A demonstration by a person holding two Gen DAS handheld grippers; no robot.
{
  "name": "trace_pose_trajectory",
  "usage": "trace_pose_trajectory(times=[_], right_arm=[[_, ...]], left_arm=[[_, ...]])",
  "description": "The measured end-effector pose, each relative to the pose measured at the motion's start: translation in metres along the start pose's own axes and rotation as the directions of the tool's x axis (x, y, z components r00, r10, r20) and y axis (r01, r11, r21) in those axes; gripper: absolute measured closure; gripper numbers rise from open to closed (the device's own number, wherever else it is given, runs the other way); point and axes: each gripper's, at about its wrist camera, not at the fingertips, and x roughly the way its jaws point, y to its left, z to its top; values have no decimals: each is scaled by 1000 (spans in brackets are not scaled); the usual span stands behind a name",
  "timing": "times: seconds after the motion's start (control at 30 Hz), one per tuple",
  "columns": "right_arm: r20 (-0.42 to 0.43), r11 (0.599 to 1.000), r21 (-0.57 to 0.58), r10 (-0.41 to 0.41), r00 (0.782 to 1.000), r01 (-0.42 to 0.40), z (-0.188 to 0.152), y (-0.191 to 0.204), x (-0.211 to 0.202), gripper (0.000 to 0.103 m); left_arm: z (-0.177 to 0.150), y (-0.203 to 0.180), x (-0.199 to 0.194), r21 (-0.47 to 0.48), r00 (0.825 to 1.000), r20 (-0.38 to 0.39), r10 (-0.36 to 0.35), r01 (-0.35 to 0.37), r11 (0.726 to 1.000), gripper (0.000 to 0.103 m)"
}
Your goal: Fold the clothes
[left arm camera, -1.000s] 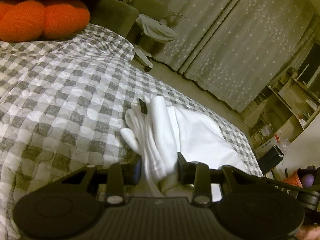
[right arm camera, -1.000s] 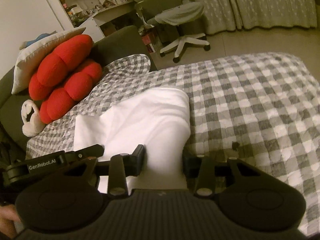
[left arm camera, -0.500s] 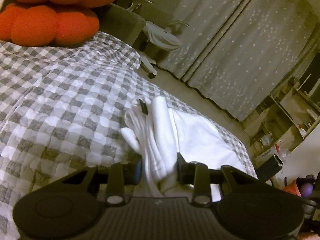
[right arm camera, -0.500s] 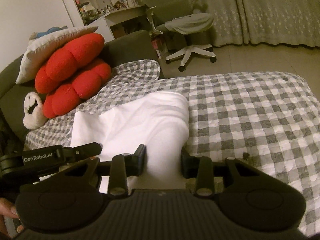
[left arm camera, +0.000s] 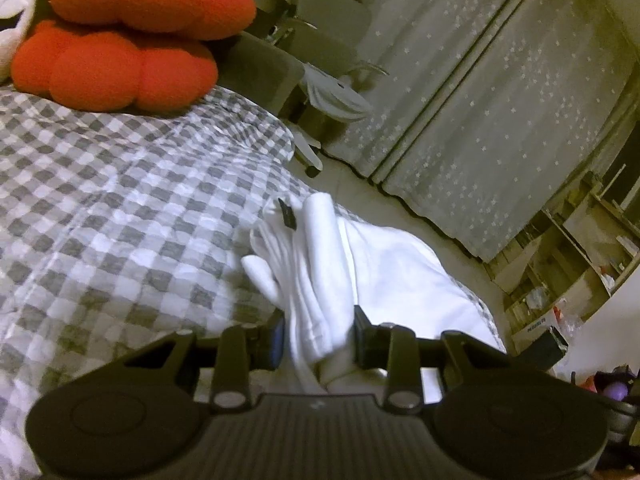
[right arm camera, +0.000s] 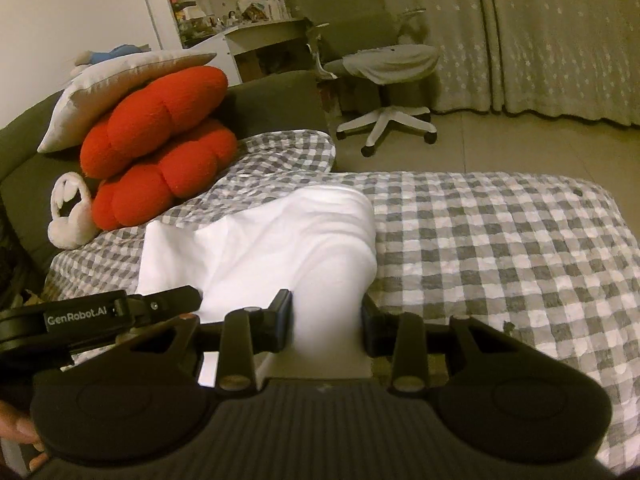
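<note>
A white garment (left arm camera: 384,264) lies partly folded on the grey checked bedspread (left arm camera: 120,208). My left gripper (left arm camera: 318,338) is shut on a bunched, pleated edge of it, and a small black label (left arm camera: 287,213) shows on that edge further out. In the right wrist view the same white garment (right arm camera: 280,248) drapes from my right gripper (right arm camera: 326,324), which is shut on a thick fold of it. The left gripper's black body (right arm camera: 100,316) shows at the left of that view, close beside the cloth.
Red cushions (right arm camera: 160,148) and a pale pillow (right arm camera: 124,88) rest against the dark sofa back. A white plush (right arm camera: 70,216) sits below them. A swivel chair (right arm camera: 384,76) stands on the floor before curtains (left arm camera: 500,100). Shelves (left arm camera: 580,248) are at the right.
Both grippers have risen a little and drawn back with the white garment still held, so more of the cushions and room shows. The cloth hangs much as before.
</note>
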Motion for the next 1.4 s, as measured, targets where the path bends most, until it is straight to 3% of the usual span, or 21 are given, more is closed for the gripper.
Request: trace_pose_trajectory(times=[0.53, 0.93, 1.27, 1.4], right_arm=[[26, 989, -144, -17, 1000, 20, -4, 56, -1, 66], [37, 980, -193, 64, 997, -55, -3, 94, -3, 67], [65, 954, -272, 148, 987, -126, 1, 142, -7, 67], [74, 930, -324, 209, 975, -175, 6, 172, -7, 67]], left_arm=[[-1, 16, -40, 3, 991, 95, 95, -96, 995, 71], [1, 43, -88, -46, 971, 204, 125, -118, 992, 71], [11, 64, -134, -99, 935, 294, 199, -177, 979, 71], [18, 78, -162, -146, 909, 338, 244, -206, 968, 71]])
